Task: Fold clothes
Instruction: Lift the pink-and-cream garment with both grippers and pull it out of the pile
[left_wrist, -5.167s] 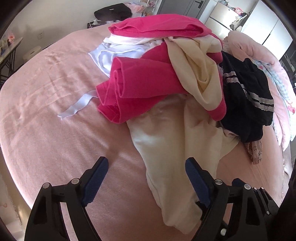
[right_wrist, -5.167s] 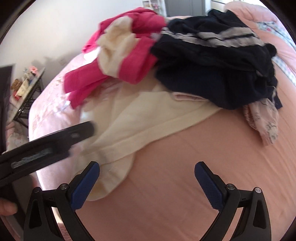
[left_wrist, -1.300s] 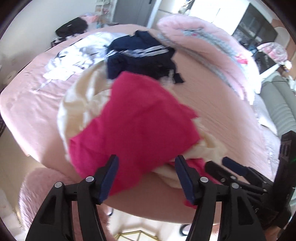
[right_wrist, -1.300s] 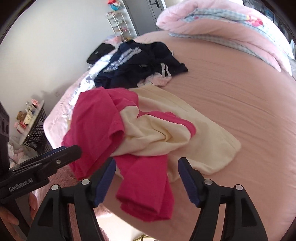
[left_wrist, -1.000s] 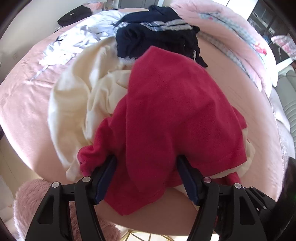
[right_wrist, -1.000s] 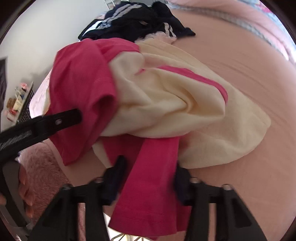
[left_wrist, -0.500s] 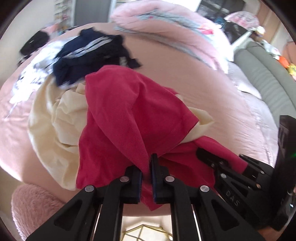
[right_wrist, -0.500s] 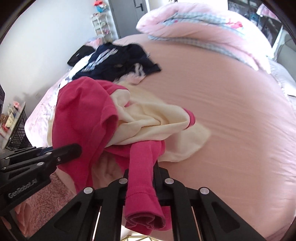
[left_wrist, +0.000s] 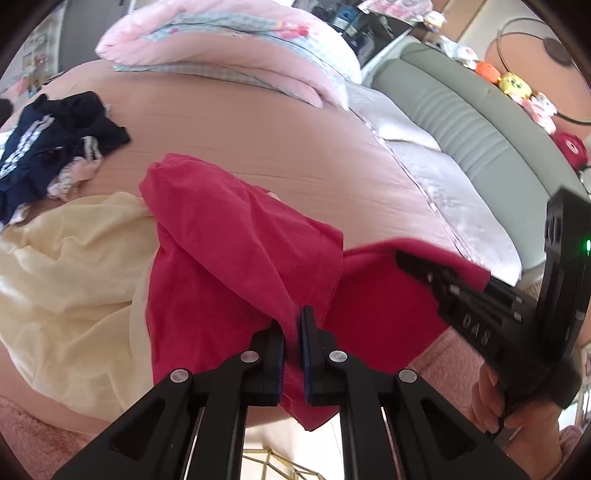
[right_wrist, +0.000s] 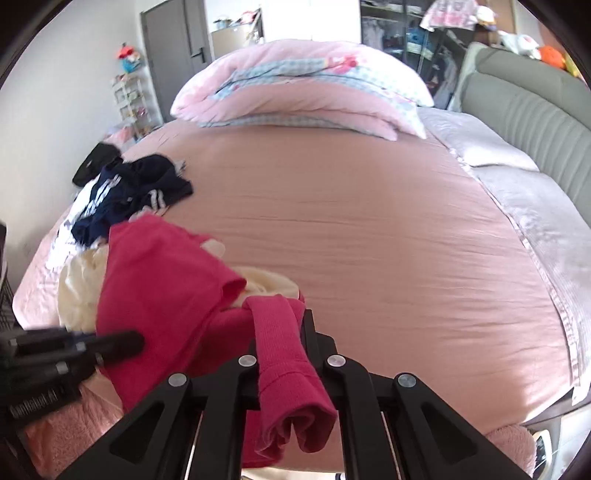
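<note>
A bright pink garment (left_wrist: 236, 254) hangs over the near edge of the pink bed (left_wrist: 280, 147), lifted off a cream garment (left_wrist: 66, 280). My left gripper (left_wrist: 291, 332) is shut on a fold of the pink garment. My right gripper (right_wrist: 284, 332) is shut on the pink garment's sleeve (right_wrist: 284, 362), whose cuff droops over the jaws. In the left wrist view the right gripper (left_wrist: 413, 264) reaches in from the right, held by a person's hand (left_wrist: 495, 402). The left gripper (right_wrist: 122, 341) enters the right wrist view from the left.
A navy striped garment (right_wrist: 129, 192) and white clothes lie at the bed's far left. A folded pink quilt (right_wrist: 303, 88) lies at the far end, with a grey headboard (right_wrist: 524, 110) on the right. A fuzzy pink rug (left_wrist: 37, 439) lies below the bed edge.
Over the last second both grippers went from open to shut on the pink garment, then lifted it toward the bed's edge and drew it off the cream garment.
</note>
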